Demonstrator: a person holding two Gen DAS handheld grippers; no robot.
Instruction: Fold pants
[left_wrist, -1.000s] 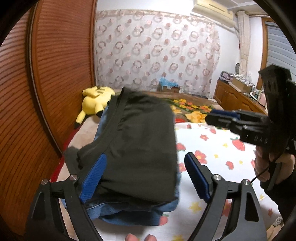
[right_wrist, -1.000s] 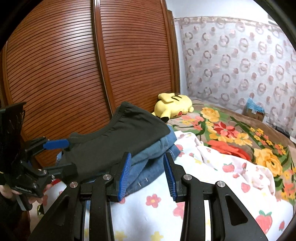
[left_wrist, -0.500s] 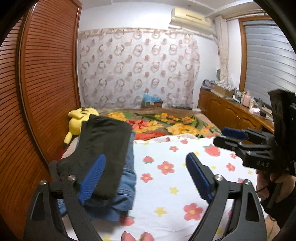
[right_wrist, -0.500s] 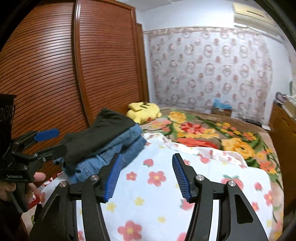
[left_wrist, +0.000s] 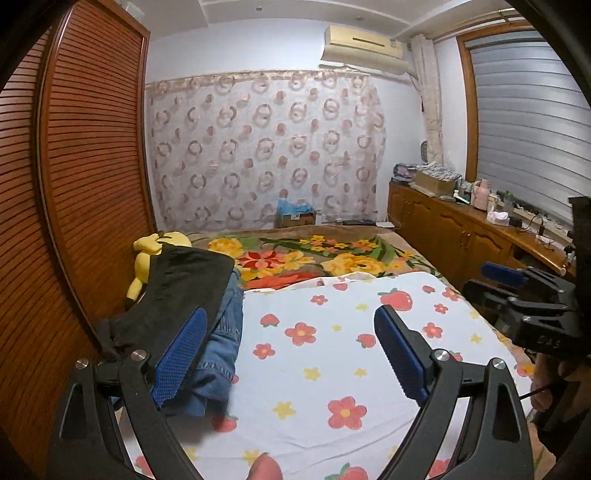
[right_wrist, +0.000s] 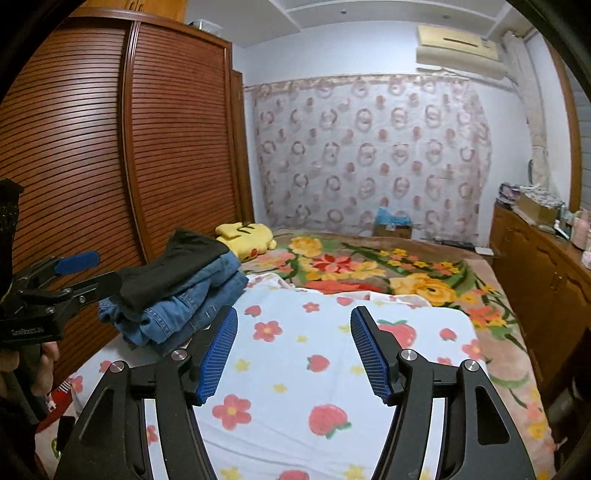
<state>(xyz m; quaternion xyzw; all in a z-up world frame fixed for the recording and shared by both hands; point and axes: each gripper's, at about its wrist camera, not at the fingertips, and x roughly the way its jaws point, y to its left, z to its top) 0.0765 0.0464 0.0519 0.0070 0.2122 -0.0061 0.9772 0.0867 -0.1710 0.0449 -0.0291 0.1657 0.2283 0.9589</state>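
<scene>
Folded black pants (left_wrist: 184, 284) lie on top of a stack of folded blue jeans (left_wrist: 218, 354) at the left side of the bed; the stack also shows in the right wrist view, black pants (right_wrist: 173, 266) over jeans (right_wrist: 184, 306). My left gripper (left_wrist: 291, 354) is open and empty, just right of the stack, above the white flowered sheet (left_wrist: 332, 369). My right gripper (right_wrist: 293, 350) is open and empty over the sheet (right_wrist: 295, 387), to the right of the stack. Each gripper shows at the edge of the other's view.
A yellow plush toy (right_wrist: 245, 236) lies behind the stack. A brown slatted wardrobe (right_wrist: 110, 166) runs along the left. A flowered blanket (right_wrist: 369, 269) covers the far bed. A wooden cabinet (left_wrist: 461, 229) with clutter stands at the right.
Both grippers have pulled back and swung right, away from the stack onto the open sheet. The right gripper has opened wider. The black pants stay on the jeans.
</scene>
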